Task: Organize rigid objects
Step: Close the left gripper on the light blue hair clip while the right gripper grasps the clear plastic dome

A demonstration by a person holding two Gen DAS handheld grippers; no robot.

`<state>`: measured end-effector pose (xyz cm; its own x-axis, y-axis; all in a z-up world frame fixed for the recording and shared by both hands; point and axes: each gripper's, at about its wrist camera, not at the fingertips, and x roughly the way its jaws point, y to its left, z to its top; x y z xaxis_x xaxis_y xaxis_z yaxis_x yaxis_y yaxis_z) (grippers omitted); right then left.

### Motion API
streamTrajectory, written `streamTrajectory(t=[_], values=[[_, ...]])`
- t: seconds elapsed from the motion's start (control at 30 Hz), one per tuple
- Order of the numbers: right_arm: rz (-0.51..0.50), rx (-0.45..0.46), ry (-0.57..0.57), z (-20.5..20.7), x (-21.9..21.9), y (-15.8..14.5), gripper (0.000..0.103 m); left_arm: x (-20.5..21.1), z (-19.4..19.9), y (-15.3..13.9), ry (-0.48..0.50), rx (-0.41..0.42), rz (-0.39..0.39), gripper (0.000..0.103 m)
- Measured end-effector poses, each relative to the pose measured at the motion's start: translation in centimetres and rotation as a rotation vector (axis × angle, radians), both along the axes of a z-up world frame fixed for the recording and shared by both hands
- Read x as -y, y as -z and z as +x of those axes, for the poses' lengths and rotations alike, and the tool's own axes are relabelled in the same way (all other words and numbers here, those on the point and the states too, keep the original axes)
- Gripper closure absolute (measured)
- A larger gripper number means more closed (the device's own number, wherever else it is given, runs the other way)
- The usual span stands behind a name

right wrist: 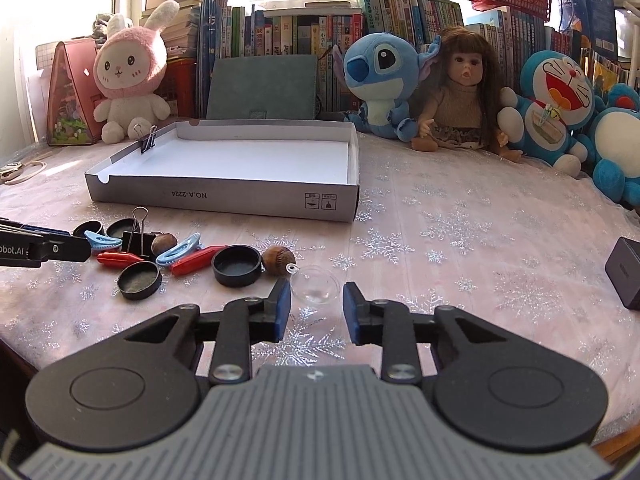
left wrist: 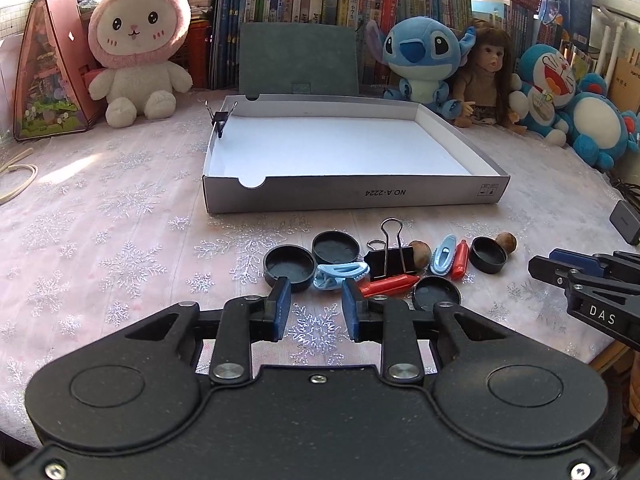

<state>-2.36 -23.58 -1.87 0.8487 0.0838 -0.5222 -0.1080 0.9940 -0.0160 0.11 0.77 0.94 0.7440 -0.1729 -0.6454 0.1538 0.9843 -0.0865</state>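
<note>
Clear plastic ball (right wrist: 316, 285) sits between the right gripper's (right wrist: 315, 295) fingertips, at their very front; whether the pads actually pinch it I cannot tell. Cardboard box (right wrist: 224, 200) lies ahead and to the left.

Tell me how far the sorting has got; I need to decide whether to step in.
Barely started. Done: one binder clip is clipped on the box wall. In hand: the right gripper appears closed on a clear dome; the left gripper is open at the pile. Left: black caps, blue clips, red pieces, a second binder clip and brown nuts on the tablecloth.
</note>
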Motion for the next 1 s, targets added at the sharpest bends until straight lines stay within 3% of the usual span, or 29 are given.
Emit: streamTrajectory(t=[0.37,0.67,1.0], values=[[0.004,-0.012,0.019,0.0,0.1,0.3,0.067,-1.5,1.2,0.4,-0.083,-0.001,0.046,0.078],[0.024,-0.013,-0.043,-0.4,-0.9,0.4,0.067,0.7,0.7,0.2,0.056,0.014,0.032,0.078],[0.025,-0.006,-0.028,-0.4,-0.9,0.4,0.067,1.9,1.9,0.7,0.016,0.013,0.050,0.071]])
